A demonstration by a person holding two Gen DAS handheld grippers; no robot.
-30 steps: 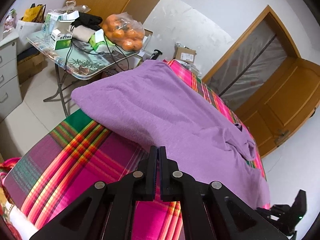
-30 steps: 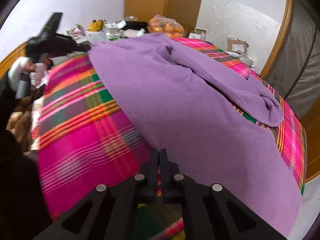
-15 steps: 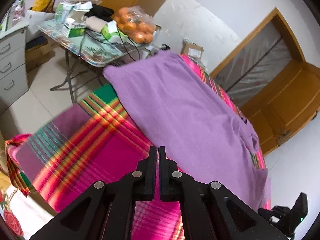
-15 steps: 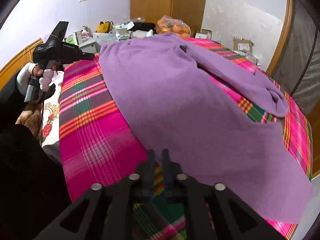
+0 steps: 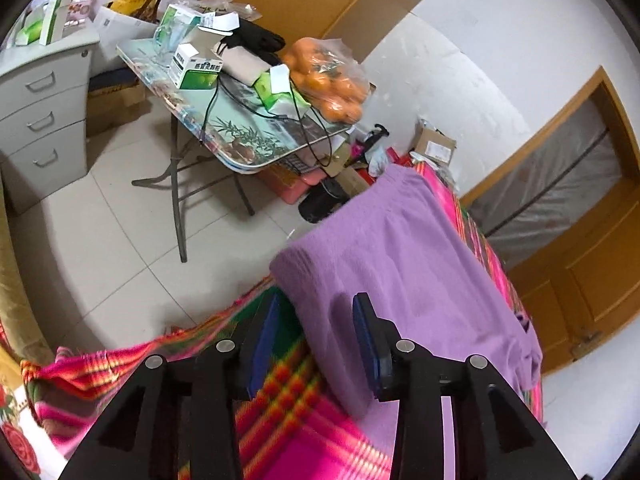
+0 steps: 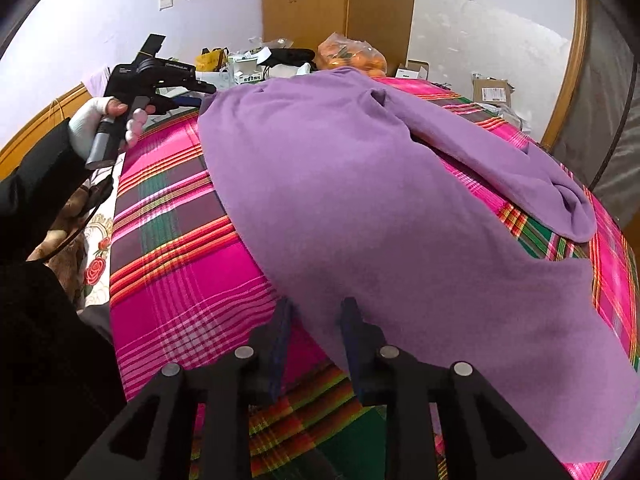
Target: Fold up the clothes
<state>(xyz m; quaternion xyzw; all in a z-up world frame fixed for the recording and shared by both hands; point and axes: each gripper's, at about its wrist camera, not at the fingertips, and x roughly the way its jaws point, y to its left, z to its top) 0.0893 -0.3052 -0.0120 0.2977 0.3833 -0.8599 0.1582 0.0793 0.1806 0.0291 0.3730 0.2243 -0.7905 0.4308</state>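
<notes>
1. Purple sweater lies spread over the bed's plaid blanket, filling the middle and right of the right wrist view; one sleeve is folded across toward the right of the frame and ends in a bunched cuff.
2. In the left wrist view the same sweater runs from the lower centre up to the right, its near corner reaching the blanket's edge where it hangs over the side of the bed above the tiled floor.
3. Left gripper sits at the bottom of its own view with its jaws opening; the sweater's edge lies between the fingers, and the pads do not press on it.
4. From the right wrist view, that left gripper shows at upper left, held in a hand with a white cuff and a dark sleeve, close to the sweater's far corner.
5. Right gripper stands at the bottom centre of its view, jaws opening, a corner of the sweater's hem between them but not pinched.
6. Beyond the bed, at upper centre of the left wrist view, a folding worktop carries boxes, cables and a bag of oranges; a grey drawer cabinet stands at left.
</notes>
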